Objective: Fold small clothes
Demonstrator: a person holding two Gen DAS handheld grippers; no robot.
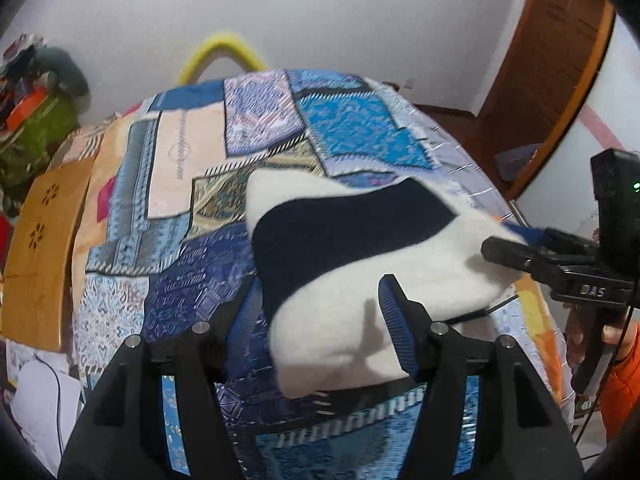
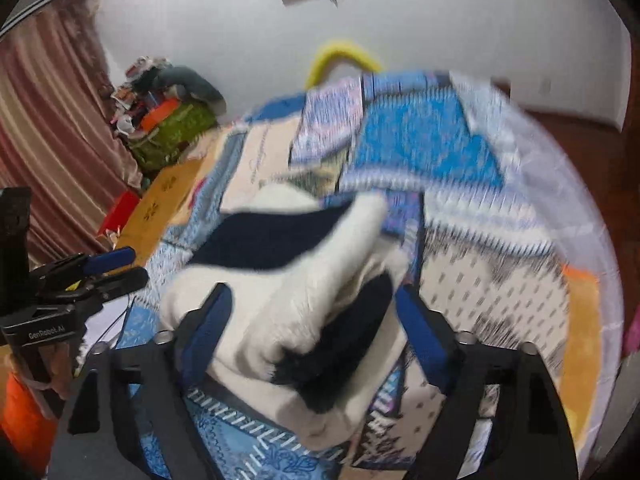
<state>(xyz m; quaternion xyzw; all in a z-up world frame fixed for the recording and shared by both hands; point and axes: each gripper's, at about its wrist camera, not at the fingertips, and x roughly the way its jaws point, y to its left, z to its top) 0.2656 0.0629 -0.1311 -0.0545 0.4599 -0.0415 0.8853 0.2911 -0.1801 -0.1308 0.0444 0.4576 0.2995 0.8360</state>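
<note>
Left wrist view: left gripper (image 1: 320,328) fingers standing wide apart, straddling the near edge of a white-and-navy garment (image 1: 360,256) lying on the patchwork bedspread (image 1: 168,184). Right gripper (image 2: 316,340) fingers spreading wide around the garment's bunched end. Beyond: wooden board (image 1: 40,256), yellow hoop (image 1: 220,50), white wall (image 1: 360,16).
</note>
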